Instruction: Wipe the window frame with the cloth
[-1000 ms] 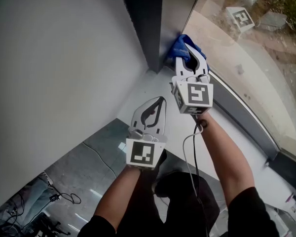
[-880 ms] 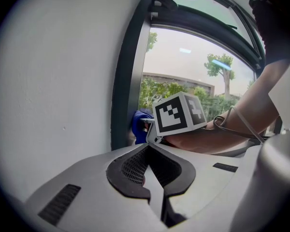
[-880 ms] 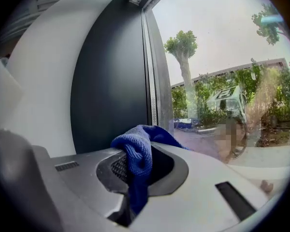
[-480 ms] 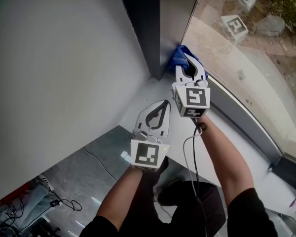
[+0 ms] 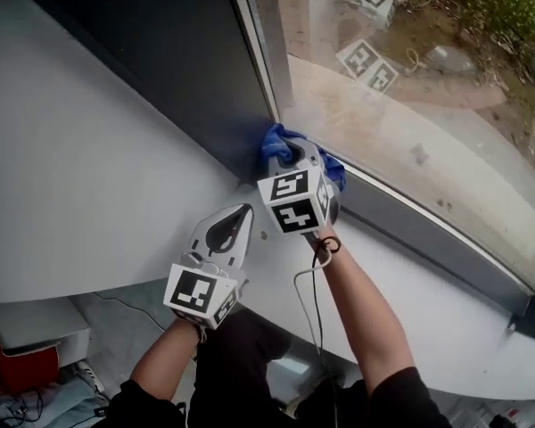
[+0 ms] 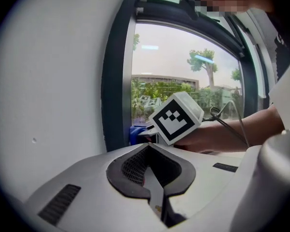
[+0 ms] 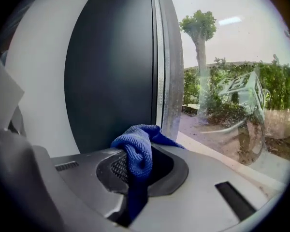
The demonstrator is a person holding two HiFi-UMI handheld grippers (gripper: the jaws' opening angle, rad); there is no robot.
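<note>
Window corner, wiping step in hand.

- Right gripper (image 5: 301, 160) is held out to the far corner of the white sill (image 5: 410, 301), where the dark upright of the window frame (image 5: 246, 87) meets the bottom rail under the glass (image 5: 401, 78).
- Its jaws are clamped together on the blue cloth (image 7: 137, 151). One fold is pinched in the seam between them, and the rest bunches over the tips and spills forward and a little to the right.
- From the head view the cloth (image 5: 279, 141) sits bunched right at the foot of the upright. It probably presses on the frame, though the gripper body hides the contact itself.
- Left gripper (image 5: 227, 230) hangs near and to the left of the right one, over the sill edge and apart from the frame. Its jaws are closed with nothing between them. It has no part in the wipe.

Judgement: the stroke is at the corner, with most of the frame yet to cover. The next move calls for a firm pinch, the loose bunch of cloth leading, and a steady drag along the rail or up the upright without the hard jaw tips scraping the paint.
</note>
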